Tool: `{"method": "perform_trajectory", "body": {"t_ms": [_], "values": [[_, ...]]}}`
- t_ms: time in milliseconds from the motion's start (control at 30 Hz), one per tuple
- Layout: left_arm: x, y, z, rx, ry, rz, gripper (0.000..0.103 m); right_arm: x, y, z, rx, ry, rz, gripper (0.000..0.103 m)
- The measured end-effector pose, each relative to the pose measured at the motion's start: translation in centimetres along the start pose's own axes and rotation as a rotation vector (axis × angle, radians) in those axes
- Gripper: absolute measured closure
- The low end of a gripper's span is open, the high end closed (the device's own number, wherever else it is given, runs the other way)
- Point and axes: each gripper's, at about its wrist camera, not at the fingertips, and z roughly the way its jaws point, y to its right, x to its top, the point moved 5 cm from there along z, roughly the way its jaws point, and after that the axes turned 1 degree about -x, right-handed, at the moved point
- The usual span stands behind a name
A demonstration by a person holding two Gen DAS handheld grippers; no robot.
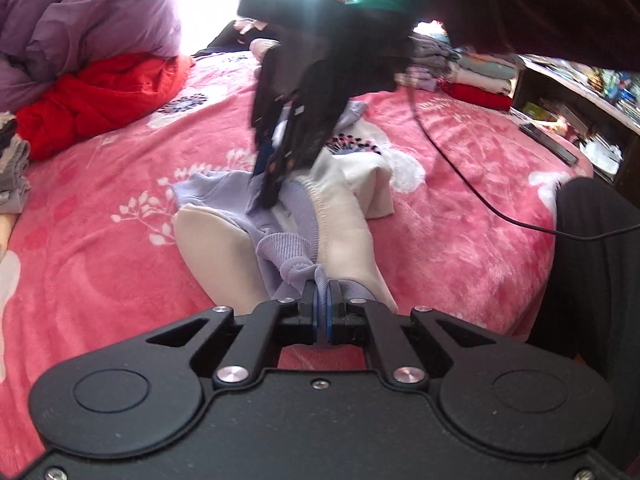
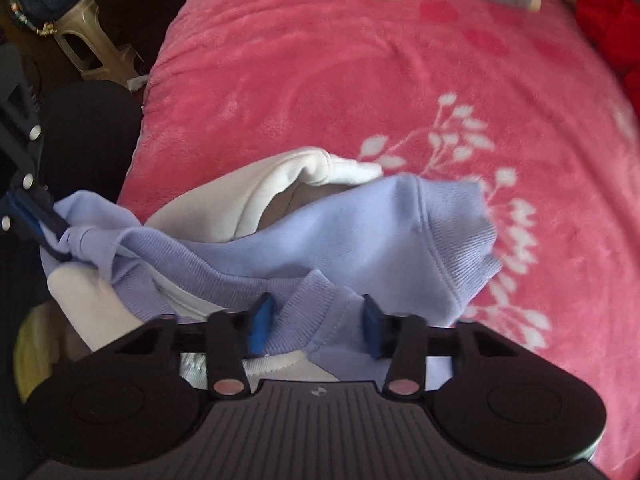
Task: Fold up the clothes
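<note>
A lavender and cream sweatshirt (image 1: 344, 232) lies crumpled on the pink flowered blanket (image 1: 100, 240). My left gripper (image 1: 322, 292) is shut on a bunched lavender ribbed edge, lifting it slightly. The right wrist view shows it too, at the far left, as the left gripper (image 2: 40, 224) pinching the sweatshirt (image 2: 360, 232). My right gripper (image 2: 316, 320) is open, its blue pads (image 2: 260, 324) standing either side of a lavender ribbed band. Seen from the left wrist, the right gripper (image 1: 268, 196) points down onto the garment's far part, held by a dark-sleeved arm.
A purple duvet (image 1: 80, 12) and red cloth (image 1: 100, 96) sit at the blanket's far left. Folded clothes (image 1: 472, 76), a black cable (image 1: 460, 168), a dark flat device (image 1: 548, 142) and shelves (image 1: 580, 92) are at right. A person's dark leg (image 1: 592, 260) and a stool (image 2: 92, 48) border the bed.
</note>
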Motion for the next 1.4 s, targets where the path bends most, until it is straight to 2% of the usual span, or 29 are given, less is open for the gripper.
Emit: {"method": "perform_trajectory", "body": {"t_ms": [100,267,433,700,933,1133,1400], "values": [[0.6,0.2,-0.5,0.038,0.015,-0.004,0.102,-1.2,-0.3,-2.3,-0.072,0.08,0.019,0.088],[2.8,1.1,-1.8,0.104,0.059,0.012,0.102,-5.1,-1.8,-8.1,-0.216,0.242,0.082,0.089],[6.1,2.5,-3.8,0.135,0.132,0.05,0.102,-9.4,-4.6,-14.3,-0.384,0.393,0.16,0.09],[11.9,5.1,-7.9,0.182,0.245,0.16,0.102,-14.0,-9.4,-22.5,-0.577,0.536,0.219,0.09],[17.0,6.4,-10.9,0.212,0.317,0.259,0.102,-15.6,-11.6,-28.0,-0.703,0.582,0.233,0.09],[20.0,6.8,-11.7,0.216,0.351,0.314,0.102,-16.3,-12.4,-32.4,-0.78,0.599,0.225,0.091],[23.2,5.8,-8.4,0.226,0.311,0.36,0.102,-17.0,-10.5,-35.0,-0.834,0.598,0.243,0.091]]}}
